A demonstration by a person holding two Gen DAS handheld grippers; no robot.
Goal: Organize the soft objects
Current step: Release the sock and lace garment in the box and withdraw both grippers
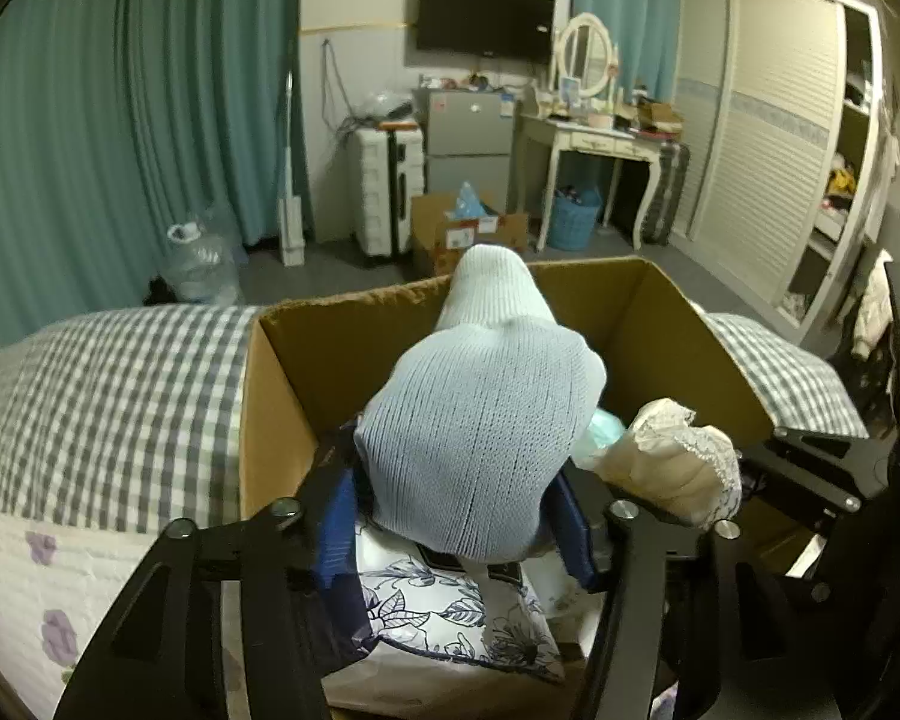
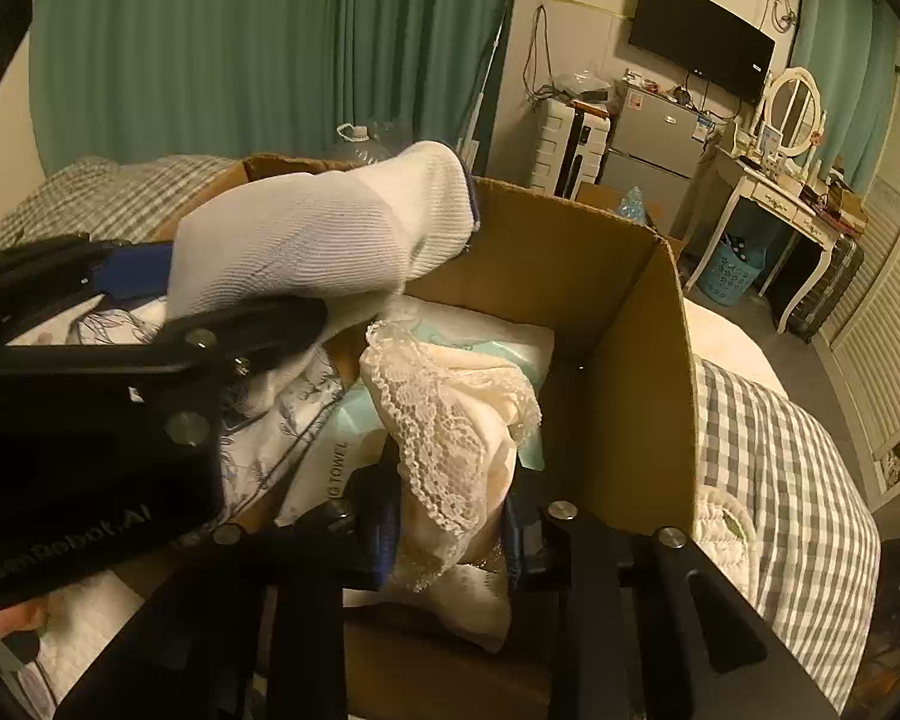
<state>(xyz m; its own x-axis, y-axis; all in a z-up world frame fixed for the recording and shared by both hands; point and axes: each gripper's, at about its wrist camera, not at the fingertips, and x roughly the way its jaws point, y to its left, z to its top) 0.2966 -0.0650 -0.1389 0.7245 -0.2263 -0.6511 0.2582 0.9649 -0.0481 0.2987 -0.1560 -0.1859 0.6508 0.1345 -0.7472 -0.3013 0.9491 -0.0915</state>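
My left gripper (image 1: 459, 516) is shut on a pale blue knitted sock (image 1: 480, 420), held over the open cardboard box (image 1: 660, 324) on the bed. The sock and left gripper also show in the right wrist view (image 2: 318, 240), at the left. My right gripper (image 2: 450, 531) is shut on a cream lace-trimmed cloth (image 2: 450, 420), held over the box's inside; the cloth shows in the left wrist view (image 1: 672, 456) at the right. Inside the box (image 2: 660, 360) lie a blue floral fabric (image 1: 450, 612) and a pale towel packet (image 2: 336, 462).
The box stands on a bed with a grey checked cover (image 1: 120, 396) and a flowered quilt (image 1: 42, 588). Beyond are teal curtains (image 1: 150, 120), a water jug (image 1: 201, 264), a small fridge (image 1: 468, 138), a dressing table (image 1: 594, 138), a floor carton (image 1: 462, 234) and a wardrobe (image 1: 774, 120).
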